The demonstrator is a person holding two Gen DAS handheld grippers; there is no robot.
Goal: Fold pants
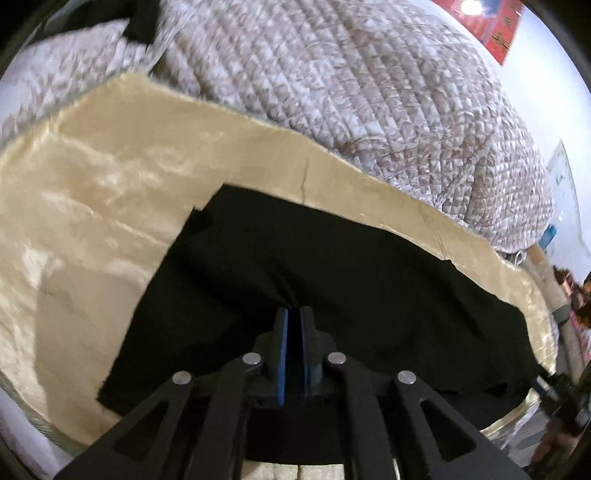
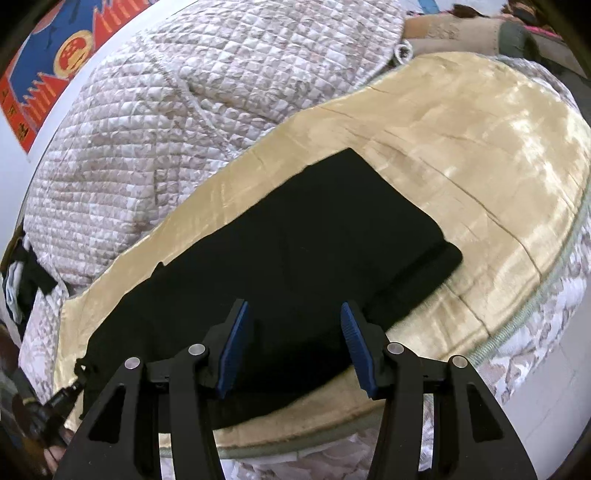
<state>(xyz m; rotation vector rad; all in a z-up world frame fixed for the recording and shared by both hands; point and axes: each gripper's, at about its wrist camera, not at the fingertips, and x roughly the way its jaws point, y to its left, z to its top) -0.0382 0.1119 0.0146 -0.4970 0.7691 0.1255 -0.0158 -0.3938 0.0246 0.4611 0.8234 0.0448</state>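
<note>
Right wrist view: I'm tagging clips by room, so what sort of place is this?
Most likely a bedroom at home: black pants lie on a gold satin bedspread, with a bunched quilted comforter behind.

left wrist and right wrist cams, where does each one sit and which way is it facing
Left wrist: sits on the left gripper, looking forward and down its fingers at the black pants on the tan satin sheet, quilt behind; its jaws are pinched on a ridge of pants fabric.
Right wrist: sits on the right gripper, looking forward and down at the pants; its jaws stand open over the cloth.
Shared: pants, sheet, quilt, red and blue wall poster.
</note>
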